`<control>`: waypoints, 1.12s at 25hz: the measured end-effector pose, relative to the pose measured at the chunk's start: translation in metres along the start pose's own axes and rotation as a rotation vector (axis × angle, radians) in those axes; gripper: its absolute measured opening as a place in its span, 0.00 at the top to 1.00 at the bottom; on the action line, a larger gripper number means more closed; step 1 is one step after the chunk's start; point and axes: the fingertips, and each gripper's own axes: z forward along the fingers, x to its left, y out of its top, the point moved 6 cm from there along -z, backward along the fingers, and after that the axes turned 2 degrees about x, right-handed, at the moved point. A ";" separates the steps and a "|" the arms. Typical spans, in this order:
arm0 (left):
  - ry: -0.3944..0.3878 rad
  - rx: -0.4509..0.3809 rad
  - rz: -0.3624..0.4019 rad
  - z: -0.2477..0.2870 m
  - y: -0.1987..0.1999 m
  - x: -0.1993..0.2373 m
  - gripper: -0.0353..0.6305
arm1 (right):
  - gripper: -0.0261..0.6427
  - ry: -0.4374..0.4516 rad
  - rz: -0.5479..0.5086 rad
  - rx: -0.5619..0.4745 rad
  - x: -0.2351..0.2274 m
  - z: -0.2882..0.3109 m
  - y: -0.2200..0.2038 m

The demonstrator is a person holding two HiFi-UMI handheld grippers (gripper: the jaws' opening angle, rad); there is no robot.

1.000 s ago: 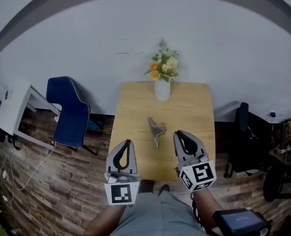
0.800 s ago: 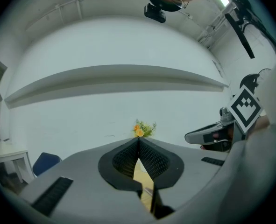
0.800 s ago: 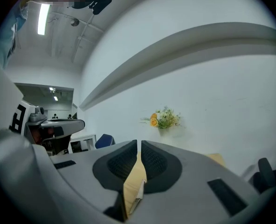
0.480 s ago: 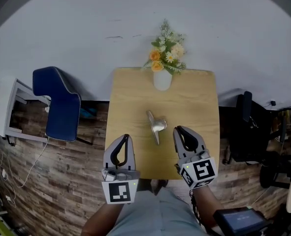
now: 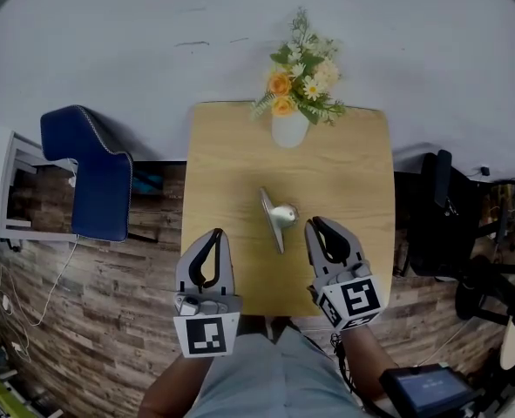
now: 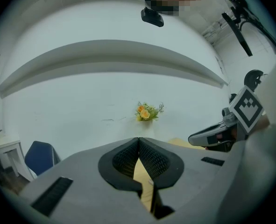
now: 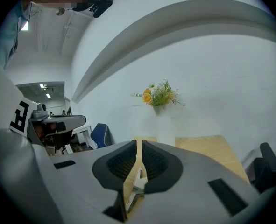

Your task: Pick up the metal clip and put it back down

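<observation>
Nearest: left gripper [image 5: 214,233] pinched shut on nothing, right gripper [image 5: 315,225] narrowed to a bare slit and also empty, both brought forward over the last second above the near part of the table [image 5: 362,181]. Just beyond and between them: metal clip [image 5: 277,218], resting on the wood where it lay before, untouched, close beside the right tips and farther from the left, with the vase of flowers [image 5: 290,127] well behind at the far edge. Judged an approach only, no pickup begun; calls for opening the right jaws wide before closing on the clip.
</observation>
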 end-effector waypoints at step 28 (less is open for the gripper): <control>-0.007 0.010 0.017 0.014 0.000 -0.005 0.92 | 0.88 -0.021 0.017 0.010 -0.018 0.004 -0.006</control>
